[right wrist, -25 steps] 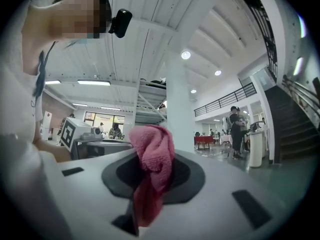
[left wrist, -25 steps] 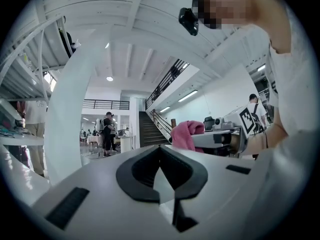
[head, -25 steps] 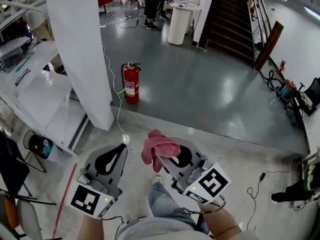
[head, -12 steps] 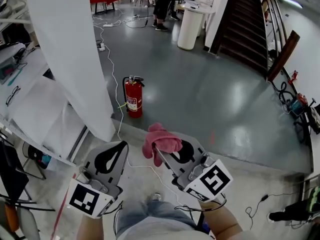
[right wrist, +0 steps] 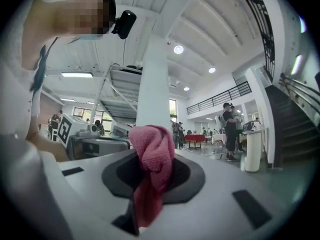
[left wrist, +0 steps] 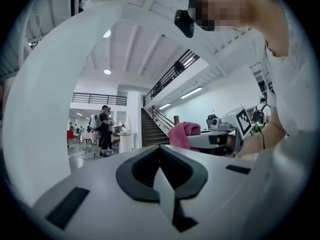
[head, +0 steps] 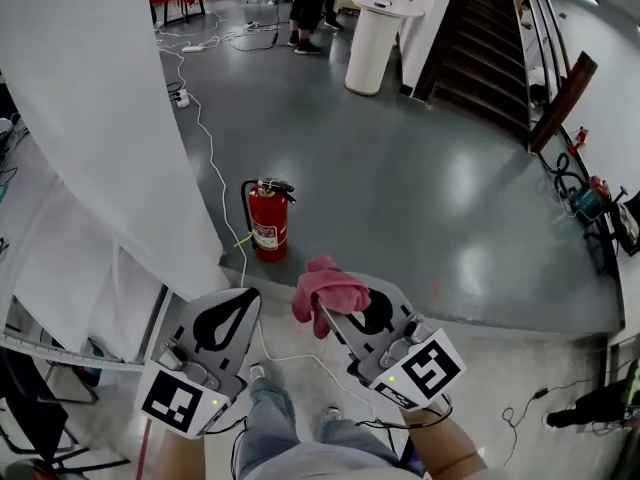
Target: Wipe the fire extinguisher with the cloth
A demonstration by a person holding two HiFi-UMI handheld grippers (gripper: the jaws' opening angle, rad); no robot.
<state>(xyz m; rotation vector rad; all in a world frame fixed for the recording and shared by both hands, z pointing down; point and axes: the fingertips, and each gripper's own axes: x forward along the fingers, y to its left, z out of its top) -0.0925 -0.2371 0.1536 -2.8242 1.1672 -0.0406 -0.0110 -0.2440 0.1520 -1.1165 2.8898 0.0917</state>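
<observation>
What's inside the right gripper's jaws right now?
A pink cloth, clamped in the right gripper and bunching above it. The cloth covers the jaws' inner faces.

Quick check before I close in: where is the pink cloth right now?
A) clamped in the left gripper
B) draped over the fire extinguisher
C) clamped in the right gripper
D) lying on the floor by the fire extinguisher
C: the right gripper is shut on the pink cloth, the left gripper is shut on nothing, and the fire extinguisher stands bare on the floor ahead.
</observation>
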